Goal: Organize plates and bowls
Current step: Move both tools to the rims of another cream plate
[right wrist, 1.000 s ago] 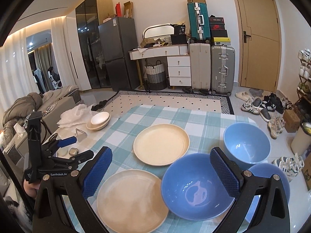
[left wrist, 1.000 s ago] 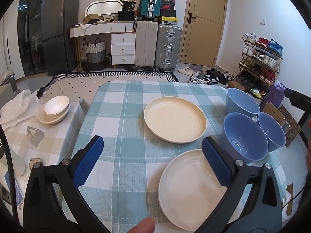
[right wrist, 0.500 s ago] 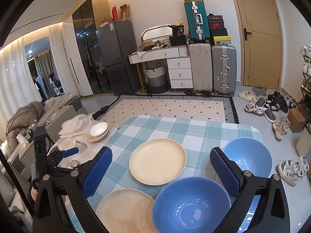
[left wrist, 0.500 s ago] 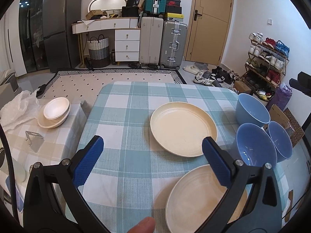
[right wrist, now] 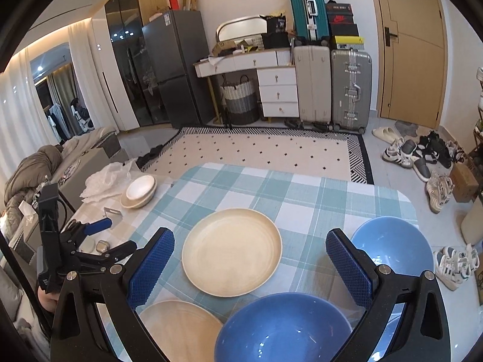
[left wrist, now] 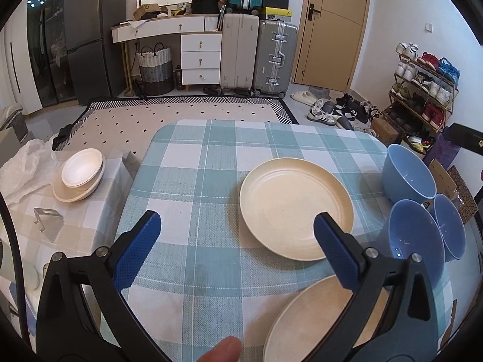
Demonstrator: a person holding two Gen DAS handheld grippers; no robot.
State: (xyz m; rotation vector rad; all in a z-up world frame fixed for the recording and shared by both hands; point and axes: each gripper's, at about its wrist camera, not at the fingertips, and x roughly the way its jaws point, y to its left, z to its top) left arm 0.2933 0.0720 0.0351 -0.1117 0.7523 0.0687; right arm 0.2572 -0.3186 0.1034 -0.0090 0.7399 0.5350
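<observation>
Two cream plates lie on the checked table: a far plate point(left wrist: 295, 208) point(right wrist: 231, 252) and a near plate point(left wrist: 320, 319) point(right wrist: 181, 328). Three blue bowls stand along the right edge: a far bowl point(left wrist: 407, 172) point(right wrist: 392, 246), a near bowl point(left wrist: 415, 238) point(right wrist: 283, 327) and a third bowl point(left wrist: 449, 226) beside it. My left gripper point(left wrist: 234, 241) is open and empty above the table, left of the plates; it also shows in the right wrist view point(right wrist: 107, 235). My right gripper point(right wrist: 250, 267) is open and empty, above the far plate and the near bowl.
A side table point(left wrist: 75, 229) on the left holds stacked white bowls point(left wrist: 80, 175) point(right wrist: 139, 190), a clear stand point(left wrist: 48, 223) and a plastic bag point(left wrist: 24, 169). Beyond the table are a rug, suitcases, a dresser and a shoe rack point(left wrist: 422, 90).
Both grippers have drawn back and up from the table. The plates and bowls now sit lower and further right in the left wrist view. Nothing was gripped.
</observation>
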